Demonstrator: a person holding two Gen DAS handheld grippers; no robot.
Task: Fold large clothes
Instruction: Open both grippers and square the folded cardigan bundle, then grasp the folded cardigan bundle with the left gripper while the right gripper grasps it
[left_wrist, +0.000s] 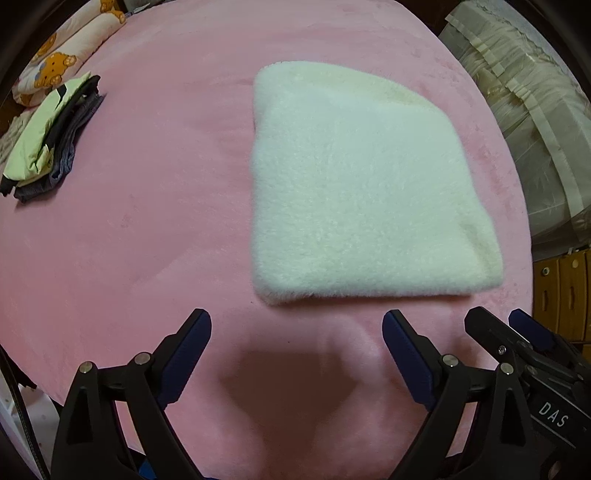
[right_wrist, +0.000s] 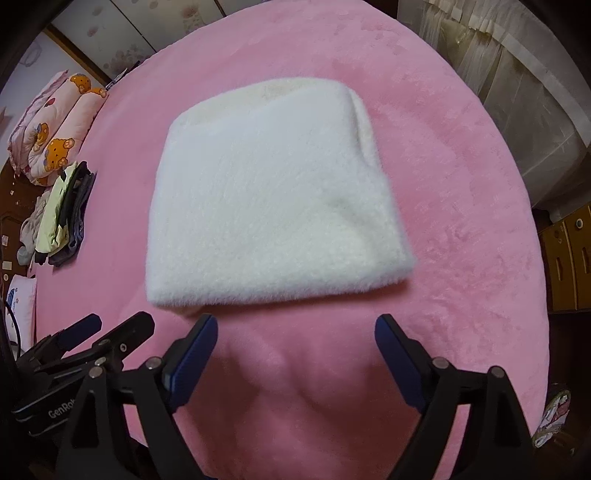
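Observation:
A white fluffy garment (left_wrist: 362, 192) lies folded into a thick, roughly square bundle on the pink bed (left_wrist: 147, 229). The right wrist view shows the same bundle (right_wrist: 273, 206). My left gripper (left_wrist: 297, 325) hovers over bare pink cover just in front of the bundle's near edge, jaws wide open, nothing between them. My right gripper (right_wrist: 295, 328) stands the same way, open and empty, short of that near edge. Each gripper shows at the edge of the other's view: the right gripper (left_wrist: 498, 325) and the left gripper (right_wrist: 118, 321). Neither touches the garment.
A stack of folded clothes (left_wrist: 51, 140), pale green over dark pieces, sits at the bed's left side, near bear-print pillows (left_wrist: 66, 48). Sheer curtains (left_wrist: 524, 110) hang to the right. Wooden drawers (right_wrist: 569, 258) stand beyond the bed's right edge.

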